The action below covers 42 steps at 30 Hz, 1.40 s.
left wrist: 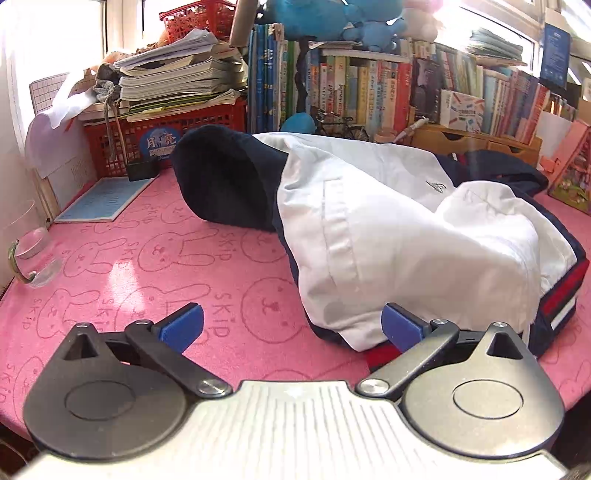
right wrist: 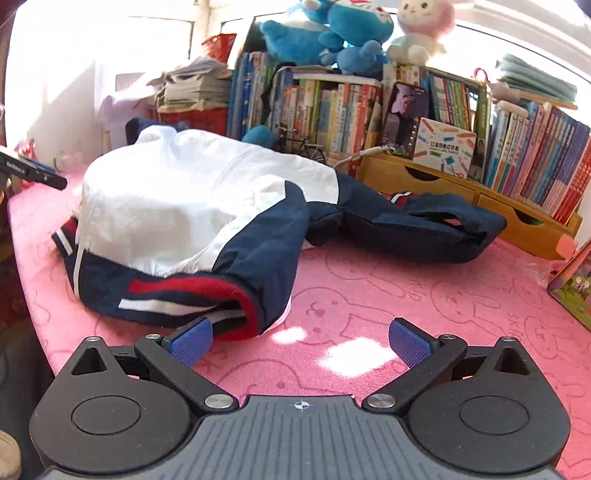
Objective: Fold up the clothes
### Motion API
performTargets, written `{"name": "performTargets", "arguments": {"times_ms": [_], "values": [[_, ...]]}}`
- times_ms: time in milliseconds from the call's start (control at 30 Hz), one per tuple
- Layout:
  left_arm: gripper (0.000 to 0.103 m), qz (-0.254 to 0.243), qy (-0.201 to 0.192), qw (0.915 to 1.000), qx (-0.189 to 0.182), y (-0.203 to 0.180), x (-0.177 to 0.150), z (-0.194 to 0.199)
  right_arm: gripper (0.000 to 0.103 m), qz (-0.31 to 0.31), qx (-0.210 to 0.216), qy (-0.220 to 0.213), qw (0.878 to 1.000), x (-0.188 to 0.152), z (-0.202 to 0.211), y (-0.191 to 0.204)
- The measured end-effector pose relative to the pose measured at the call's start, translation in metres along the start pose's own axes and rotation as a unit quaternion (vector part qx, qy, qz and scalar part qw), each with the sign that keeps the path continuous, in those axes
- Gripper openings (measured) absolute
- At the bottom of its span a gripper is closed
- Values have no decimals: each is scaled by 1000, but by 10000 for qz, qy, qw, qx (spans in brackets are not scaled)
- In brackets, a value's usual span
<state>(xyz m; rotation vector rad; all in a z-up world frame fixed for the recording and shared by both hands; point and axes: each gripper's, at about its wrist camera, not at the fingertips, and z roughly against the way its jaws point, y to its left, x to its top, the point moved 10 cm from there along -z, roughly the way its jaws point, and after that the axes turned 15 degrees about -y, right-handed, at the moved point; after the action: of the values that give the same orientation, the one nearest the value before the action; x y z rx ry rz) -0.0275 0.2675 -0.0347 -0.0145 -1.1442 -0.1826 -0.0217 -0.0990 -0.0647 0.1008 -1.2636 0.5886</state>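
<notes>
A white and navy jacket (left wrist: 388, 221) with red and white striped trim lies heaped on the pink bunny-print table cover (left wrist: 147, 266). My left gripper (left wrist: 291, 326) is open just in front of the jacket's near white edge; its right blue pad sits close against the cloth, nothing pinched. In the right wrist view the jacket (right wrist: 184, 206) lies ahead to the left, one navy sleeve (right wrist: 413, 229) stretched to the right. My right gripper (right wrist: 301, 341) is open over bare cover; its left pad is beside the striped hem (right wrist: 184, 291).
Rows of books (right wrist: 332, 107) with plush toys (right wrist: 332, 33) on top line the back. A wooden drawer unit (right wrist: 472, 199) stands at the back right, a red crate (left wrist: 155, 136) stacked with papers at the back left. A glass (left wrist: 29, 251) rests near the left edge.
</notes>
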Motion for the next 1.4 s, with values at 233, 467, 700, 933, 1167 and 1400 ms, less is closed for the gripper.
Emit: {"name": "performTargets", "arguments": {"times_ms": [233, 467, 700, 933, 1167, 1400], "values": [[103, -1095, 107, 9938, -136, -64, -27, -7, 103, 791, -724, -441, 9933, 29, -32, 40], [103, -1140, -269, 9910, -644, -125, -13, -29, 103, -1185, -1109, -442, 9858, 57, -62, -13], [103, -1149, -733, 9906, -128, -148, 21, -61, 103, -2116, -1076, -394, 9706, 40, -50, -26], [103, 451, -730, 9959, -287, -124, 56, -87, 103, -227, -1810, -653, 9811, 28, -14, 16], [103, 1126, -616, 9901, -565, -119, 62, -93, 103, 1124, -2142, -808, 9669, 45, -56, 61], [103, 1269, -793, 9849, -871, -123, 86, -85, 103, 1122, -2807, -789, 9499, 67, -85, 34]]}}
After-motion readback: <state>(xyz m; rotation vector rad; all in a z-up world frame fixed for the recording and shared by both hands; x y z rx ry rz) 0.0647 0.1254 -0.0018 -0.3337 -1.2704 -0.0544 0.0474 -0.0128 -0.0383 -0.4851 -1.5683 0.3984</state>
